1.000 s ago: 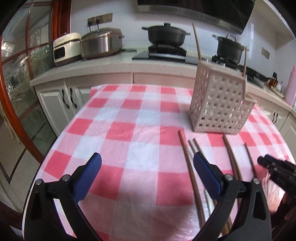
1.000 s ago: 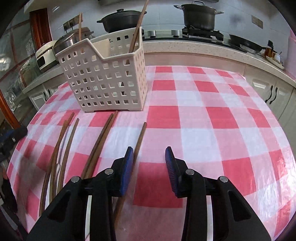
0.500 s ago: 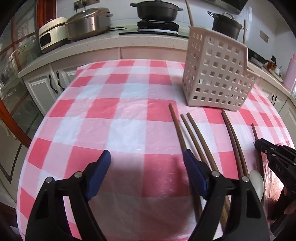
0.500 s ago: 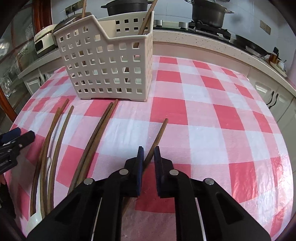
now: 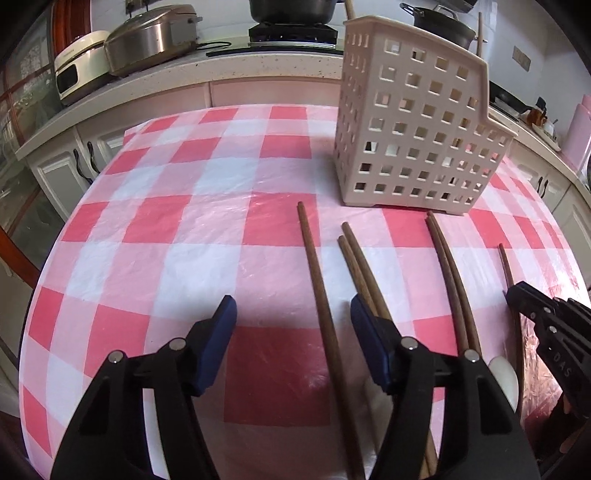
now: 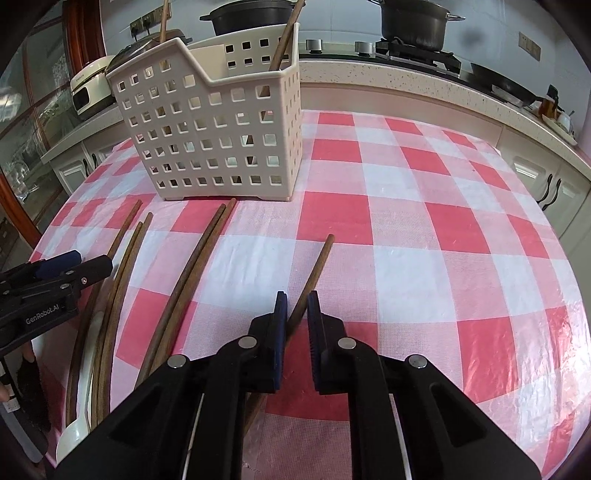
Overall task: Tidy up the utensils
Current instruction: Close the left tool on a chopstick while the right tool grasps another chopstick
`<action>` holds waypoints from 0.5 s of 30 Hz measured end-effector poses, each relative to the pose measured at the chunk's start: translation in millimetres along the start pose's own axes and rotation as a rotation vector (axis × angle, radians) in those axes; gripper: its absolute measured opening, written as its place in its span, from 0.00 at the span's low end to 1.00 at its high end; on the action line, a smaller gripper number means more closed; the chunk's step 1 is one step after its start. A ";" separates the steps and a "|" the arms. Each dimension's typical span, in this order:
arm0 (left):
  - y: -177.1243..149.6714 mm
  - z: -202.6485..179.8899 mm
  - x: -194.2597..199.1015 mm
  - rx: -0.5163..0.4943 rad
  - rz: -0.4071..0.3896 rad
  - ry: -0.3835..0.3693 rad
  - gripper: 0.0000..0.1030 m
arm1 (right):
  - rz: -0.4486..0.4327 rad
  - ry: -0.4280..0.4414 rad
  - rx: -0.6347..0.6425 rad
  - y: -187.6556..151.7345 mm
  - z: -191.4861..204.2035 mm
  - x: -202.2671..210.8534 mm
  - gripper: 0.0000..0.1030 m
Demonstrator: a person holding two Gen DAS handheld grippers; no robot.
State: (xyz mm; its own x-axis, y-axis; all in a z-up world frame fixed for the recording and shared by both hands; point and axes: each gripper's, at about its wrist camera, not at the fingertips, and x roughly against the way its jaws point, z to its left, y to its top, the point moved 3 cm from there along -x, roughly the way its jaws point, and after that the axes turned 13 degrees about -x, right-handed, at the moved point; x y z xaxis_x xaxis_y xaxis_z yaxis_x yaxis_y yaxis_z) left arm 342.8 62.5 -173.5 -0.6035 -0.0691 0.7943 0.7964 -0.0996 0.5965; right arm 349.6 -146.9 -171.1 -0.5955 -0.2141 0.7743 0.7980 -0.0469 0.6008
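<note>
A white perforated basket (image 5: 413,122) (image 6: 207,122) stands on the checked tablecloth with two wooden sticks upright in it. Several long wooden sticks lie in front of it. My left gripper (image 5: 293,325) straddles the leftmost stick (image 5: 314,273); its jaws are closing and the blue pads (image 5: 225,332) stand clear of the wood. My right gripper (image 6: 297,306) is shut on the rightmost single stick (image 6: 314,273), which passes between its pads. Each gripper also shows at the edge of the other's view: the right gripper (image 5: 546,325) and the left gripper (image 6: 55,273).
Two pairs of sticks (image 5: 362,266) (image 5: 447,266) lie between the grippers, beside a white spoon (image 5: 504,376) (image 6: 74,439) near the table's front edge. Behind the table runs a counter with a rice cooker (image 5: 77,66) and black pots (image 6: 410,22).
My right gripper closed onto the rightmost stick. My left gripper came down and forward over the leftmost stick while its jaws narrowed.
</note>
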 end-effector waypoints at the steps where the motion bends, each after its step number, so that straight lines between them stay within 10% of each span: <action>1: 0.8 -0.4 -0.4 -0.003 0.002 0.001 0.57 | 0.000 0.000 0.000 0.1 0.0 0.0 0.11; 15: 22.8 -1.2 -19.3 -0.052 0.012 0.006 0.21 | 0.004 -0.001 0.017 1.4 1.6 -1.5 0.11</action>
State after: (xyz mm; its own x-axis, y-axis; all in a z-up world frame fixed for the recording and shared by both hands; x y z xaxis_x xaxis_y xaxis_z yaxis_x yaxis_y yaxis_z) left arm 372.5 60.4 -175.4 -0.5943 -0.0770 0.8006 0.8007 -0.1498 0.5800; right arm 351.4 -145.1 -171.2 -0.5926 -0.2130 0.7768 0.7986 -0.0299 0.6011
